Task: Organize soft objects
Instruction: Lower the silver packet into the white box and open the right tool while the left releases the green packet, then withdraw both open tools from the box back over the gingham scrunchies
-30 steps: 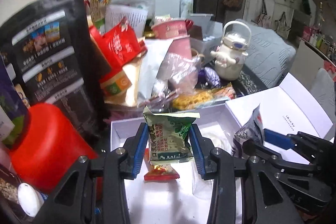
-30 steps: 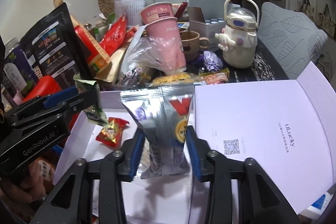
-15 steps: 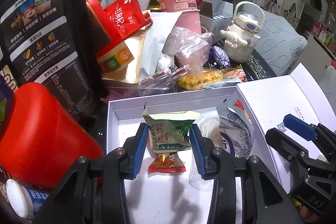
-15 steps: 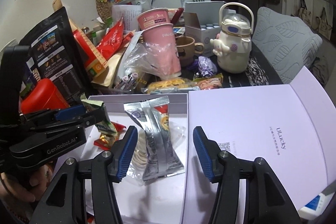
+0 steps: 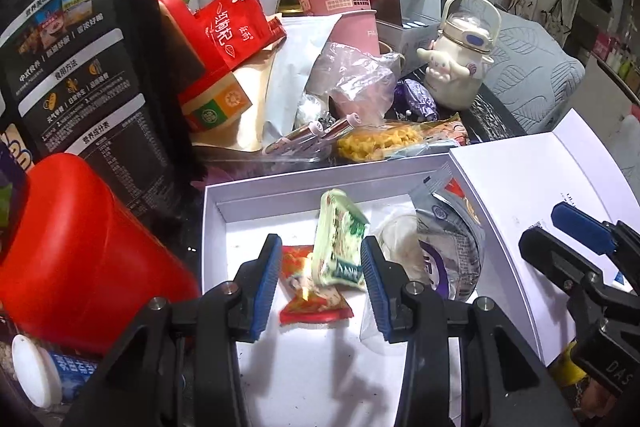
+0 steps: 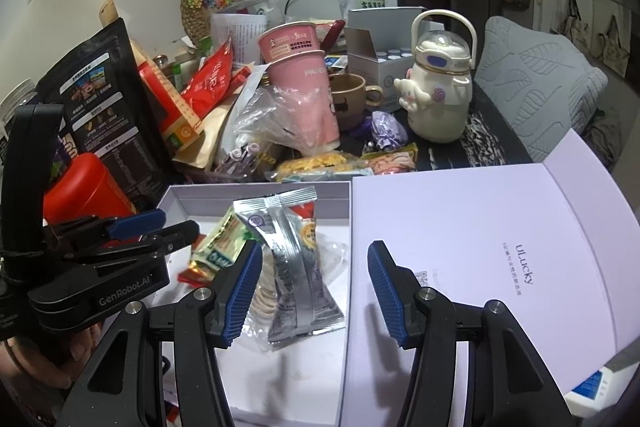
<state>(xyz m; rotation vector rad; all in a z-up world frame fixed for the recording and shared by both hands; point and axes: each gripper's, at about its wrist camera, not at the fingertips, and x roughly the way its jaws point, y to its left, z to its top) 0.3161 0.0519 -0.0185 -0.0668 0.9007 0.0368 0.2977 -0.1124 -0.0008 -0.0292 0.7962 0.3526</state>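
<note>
Left wrist view: we see a white box (image 5: 210, 211) open on a crowded table, its lid (image 5: 520, 195) folded flat to the right. The left gripper (image 5: 320, 241) hangs over the box with its jaws drawn in narrow. The right gripper (image 6: 313, 246) stands with its jaws apart above the box's right side, both pads free.

Between those open jaws a silver packet (image 6: 292, 259) stands upright in the box, leaning on a clear bag of round crackers (image 6: 260, 299). It touches neither pad.

Left of it a green packet (image 5: 338, 239) sits tilted and blurred between the left gripper's jaws. It lies against the right pad, with a gap to the left pad, and we cannot tell if it is pinched.

Smallest is a red candy (image 5: 308, 295), lying flat on the box floor under the green packet's lower end.
</note>
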